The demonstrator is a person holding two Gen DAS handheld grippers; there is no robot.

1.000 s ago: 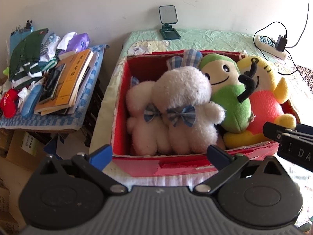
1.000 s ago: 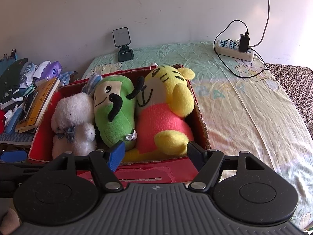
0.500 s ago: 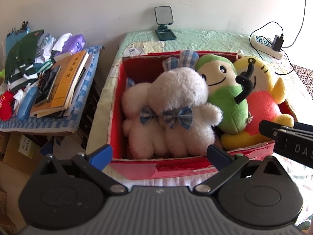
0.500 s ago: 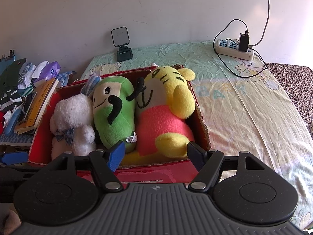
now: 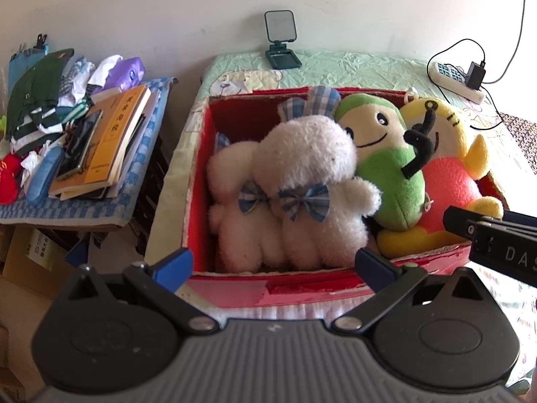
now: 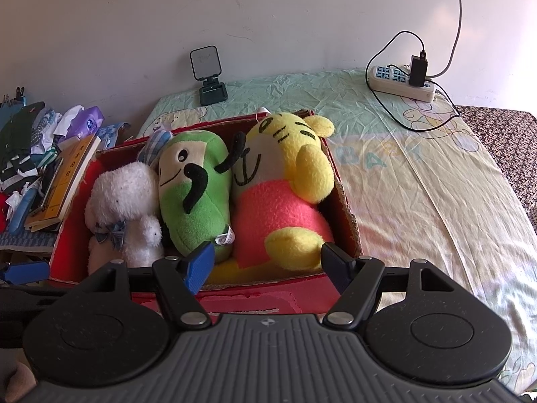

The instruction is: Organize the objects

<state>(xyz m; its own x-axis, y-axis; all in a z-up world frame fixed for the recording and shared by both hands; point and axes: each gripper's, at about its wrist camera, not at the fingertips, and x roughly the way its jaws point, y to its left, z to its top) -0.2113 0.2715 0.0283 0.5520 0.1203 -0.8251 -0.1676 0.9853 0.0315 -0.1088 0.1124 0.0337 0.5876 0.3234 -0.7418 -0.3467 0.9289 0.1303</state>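
Observation:
A red cardboard box [image 5: 198, 181] [image 6: 345, 208] on the bed holds plush toys side by side: white rabbits with blue bows [image 5: 302, 174] [image 6: 120, 201], a green one [image 5: 386, 168] [image 6: 194, 194] and a yellow-and-pink tiger [image 5: 449, 174] [image 6: 285, 188]. My left gripper [image 5: 273, 267] is open and empty, just short of the box's near wall in front of the rabbits. My right gripper [image 6: 268, 263] is open and empty at the near wall in front of the green toy and tiger; its side shows in the left wrist view [image 5: 493, 231].
A side table [image 5: 67, 208] left of the bed carries books [image 5: 107, 141], clothes and small items. A green phone stand [image 5: 280, 43] [image 6: 208, 77] stands at the wall. A power strip with a charger [image 6: 406, 80] and cables lies on the sheet at the right.
Both grippers have drawn back slightly from the box, and the left view has shifted a little rightward. The toys have not moved and the jaws stay open.

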